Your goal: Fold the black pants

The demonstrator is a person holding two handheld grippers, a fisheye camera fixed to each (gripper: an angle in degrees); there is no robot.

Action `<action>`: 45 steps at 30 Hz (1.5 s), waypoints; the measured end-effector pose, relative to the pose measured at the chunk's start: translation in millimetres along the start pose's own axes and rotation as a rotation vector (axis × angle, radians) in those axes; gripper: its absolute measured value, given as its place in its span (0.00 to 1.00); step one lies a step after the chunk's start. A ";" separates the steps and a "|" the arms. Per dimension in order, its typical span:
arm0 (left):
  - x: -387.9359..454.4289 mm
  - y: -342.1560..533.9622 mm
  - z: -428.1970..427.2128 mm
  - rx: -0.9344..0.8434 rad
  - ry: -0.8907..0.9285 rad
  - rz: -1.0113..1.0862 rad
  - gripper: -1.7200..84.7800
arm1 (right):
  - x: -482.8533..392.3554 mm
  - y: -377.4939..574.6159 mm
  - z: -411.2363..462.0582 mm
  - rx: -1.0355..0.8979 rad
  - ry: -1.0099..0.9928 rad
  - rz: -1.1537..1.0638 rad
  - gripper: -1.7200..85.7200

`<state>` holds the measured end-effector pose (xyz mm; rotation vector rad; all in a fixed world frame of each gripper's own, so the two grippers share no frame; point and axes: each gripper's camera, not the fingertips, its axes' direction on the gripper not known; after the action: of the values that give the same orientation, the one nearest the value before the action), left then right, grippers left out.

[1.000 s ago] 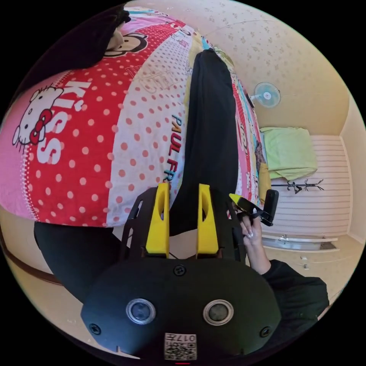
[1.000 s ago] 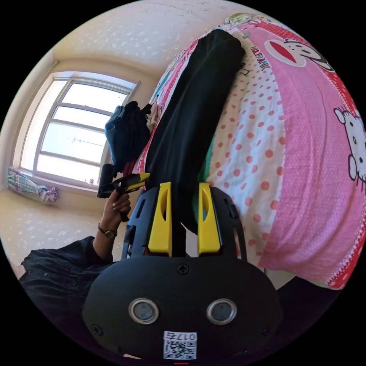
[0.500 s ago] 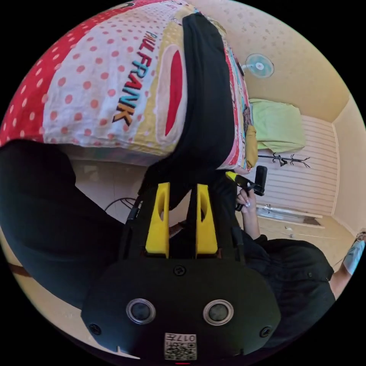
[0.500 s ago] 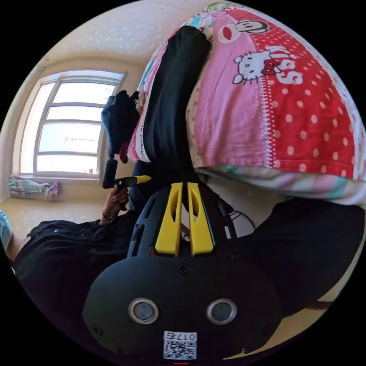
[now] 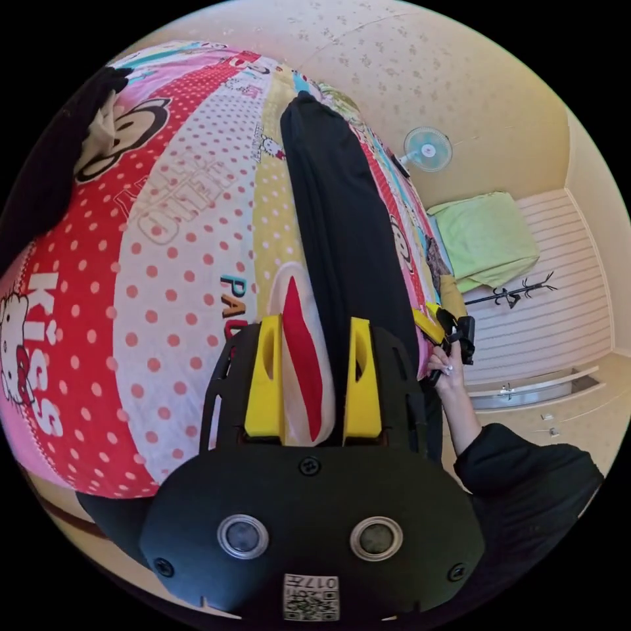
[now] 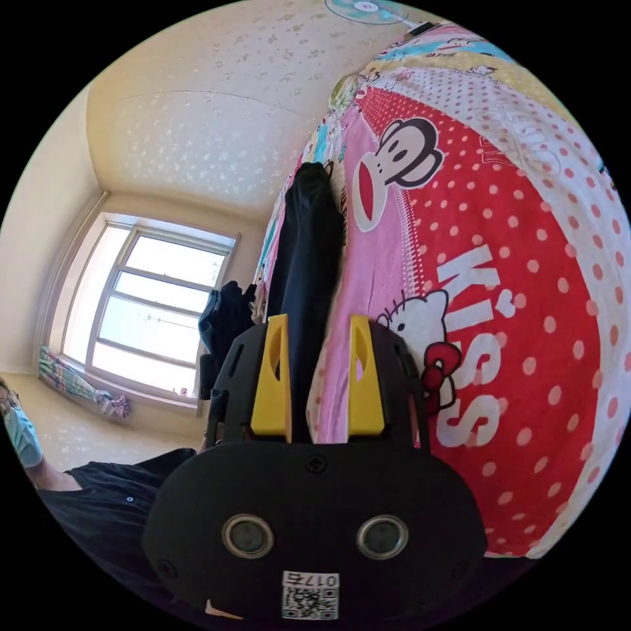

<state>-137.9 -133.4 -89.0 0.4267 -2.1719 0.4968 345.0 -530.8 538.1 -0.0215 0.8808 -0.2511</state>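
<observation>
Black pants [image 5: 342, 236] soft, limp, long strip on bedspread [image 5: 164, 276]. Left gripper [image 5: 307, 355], right gripper [image 6: 318, 351] both spread, empty. I'd pinch near-end corners; fabric sags.

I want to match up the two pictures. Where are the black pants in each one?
Left gripper view: the black pants run as a long strip up the middle of the picture, from the left gripper toward the top.
Right gripper view: the pants are a narrower strip left of centre, rising from the right gripper.
Shared landmark: the cartoon bedspread under them, and the fan.
</observation>
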 end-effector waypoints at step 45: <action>339.5 105.2 -281.9 0.333 0.806 0.871 0.07 | -411.0 165.0 -263.8 0.025 -0.771 -1.032 0.04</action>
<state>-197.3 51.7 320.9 -0.5274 -1.3799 1.2569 -72.8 -255.5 662.0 -0.5252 0.0235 -1.1311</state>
